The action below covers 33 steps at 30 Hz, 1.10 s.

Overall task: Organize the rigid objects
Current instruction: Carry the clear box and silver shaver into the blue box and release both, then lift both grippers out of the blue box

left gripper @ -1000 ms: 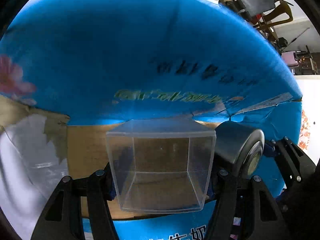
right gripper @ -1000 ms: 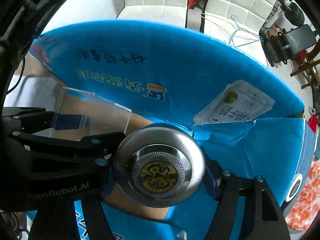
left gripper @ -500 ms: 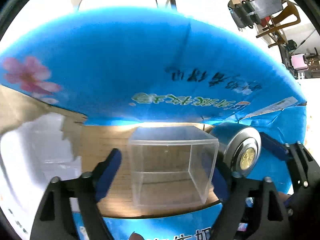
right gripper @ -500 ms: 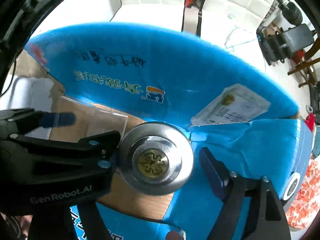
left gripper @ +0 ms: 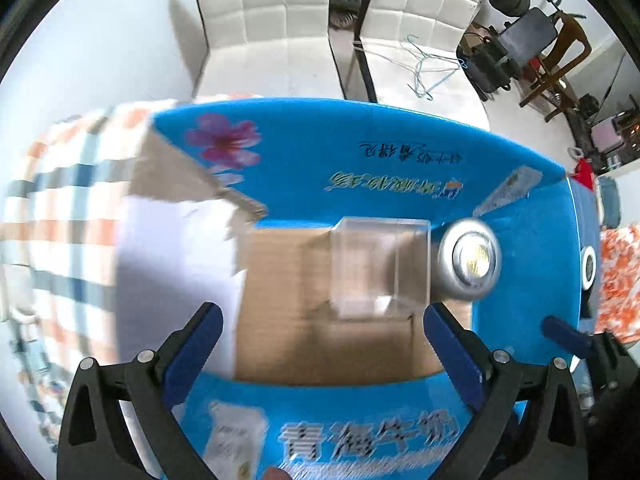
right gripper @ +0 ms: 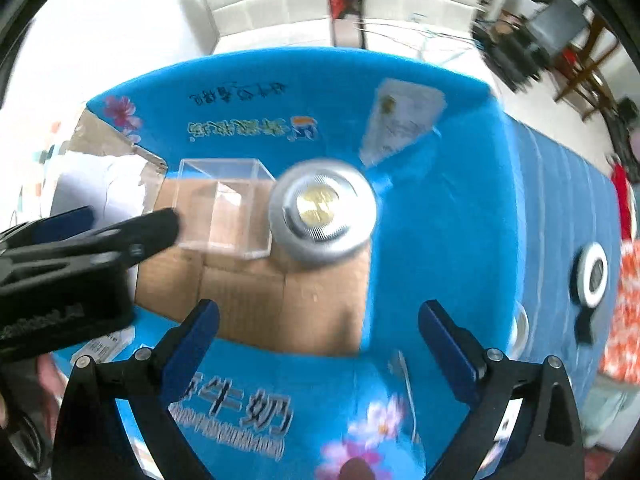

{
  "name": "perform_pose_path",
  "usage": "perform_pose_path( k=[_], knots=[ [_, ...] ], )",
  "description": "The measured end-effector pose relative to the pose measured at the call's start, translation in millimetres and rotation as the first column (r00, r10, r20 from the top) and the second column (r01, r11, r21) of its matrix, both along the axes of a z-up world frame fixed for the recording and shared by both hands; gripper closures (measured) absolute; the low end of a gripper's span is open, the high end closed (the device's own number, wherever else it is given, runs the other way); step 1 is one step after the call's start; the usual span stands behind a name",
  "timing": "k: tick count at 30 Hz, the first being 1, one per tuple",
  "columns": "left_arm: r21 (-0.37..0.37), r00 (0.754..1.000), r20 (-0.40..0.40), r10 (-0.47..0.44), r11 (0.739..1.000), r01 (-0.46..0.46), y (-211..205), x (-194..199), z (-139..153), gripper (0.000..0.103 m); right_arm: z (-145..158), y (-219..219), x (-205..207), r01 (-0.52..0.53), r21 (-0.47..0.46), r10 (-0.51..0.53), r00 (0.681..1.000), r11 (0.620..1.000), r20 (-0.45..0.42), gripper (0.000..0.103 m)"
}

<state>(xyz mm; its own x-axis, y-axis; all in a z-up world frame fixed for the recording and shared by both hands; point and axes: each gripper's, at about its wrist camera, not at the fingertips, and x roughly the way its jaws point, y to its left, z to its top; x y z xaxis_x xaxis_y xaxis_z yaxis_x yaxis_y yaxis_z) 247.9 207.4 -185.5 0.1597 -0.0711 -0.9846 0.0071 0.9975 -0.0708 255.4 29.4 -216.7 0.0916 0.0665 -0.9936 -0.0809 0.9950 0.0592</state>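
clear plastic cube (left gripper: 380, 268) and round metal tin (left gripper: 468, 264), both resting on the brown cardboard floor of the open blue carton (left gripper: 400, 152), the cube to the left and the tin just beside it on the right; whether the two touch cannot be told through the blur.

nearest the viewer: left tongs (left gripper: 320, 344), blue-padded fingers spread wide and empty, poised above the carton's near flap. right tongs (right gripper: 316, 340), likewise spread and holding nothing, above the carton with the tin (right gripper: 322, 214) ahead of them. the left tool's black finger crosses the right view close to the cube (right gripper: 224, 212).

middle: the tin appears to lie tilted or on its side, its gold-centred face turned upward toward the cameras. judged risk: a round body resting so may roll across the smooth cardboard if a finger or the carton is nudged, knocking the light cube out of line. a sweep of the left finger near the cube could tip or slide it, since thin clear walls weigh little.

far: torn inner flap (left gripper: 192, 184) and the tall blue rear wall; a tool lifted carelessly might catch a flap and jolt the whole carton. beyond, a checked cloth (left gripper: 60, 200) and white padded seating (left gripper: 272, 12).
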Motion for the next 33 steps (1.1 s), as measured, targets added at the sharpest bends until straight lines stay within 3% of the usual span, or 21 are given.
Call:
perform_pose_path(
  k=[8, 22, 33],
  knots=[
    [0.028, 0.99, 0.136, 0.022, 0.999, -0.026, 4, -52, 49, 0.0, 65, 7, -67, 0.06, -0.033, -0.055, 0.991, 0.998, 0.125, 0.002],
    [0.031, 0.963, 0.268, -0.022, 0.999, 0.014, -13, -105, 141, 0.0, 175, 13, -149, 0.067, 0.01, -0.067, 0.966, 0.998, 0.25, 0.002],
    [0.01, 0.95, 0.313, 0.015, 1.0, -0.019, -24, -134, 173, 0.0, 229, 8, -186, 0.025, 0.08, -0.048, 0.95, 0.996, 0.308, 0.002]
  ],
)
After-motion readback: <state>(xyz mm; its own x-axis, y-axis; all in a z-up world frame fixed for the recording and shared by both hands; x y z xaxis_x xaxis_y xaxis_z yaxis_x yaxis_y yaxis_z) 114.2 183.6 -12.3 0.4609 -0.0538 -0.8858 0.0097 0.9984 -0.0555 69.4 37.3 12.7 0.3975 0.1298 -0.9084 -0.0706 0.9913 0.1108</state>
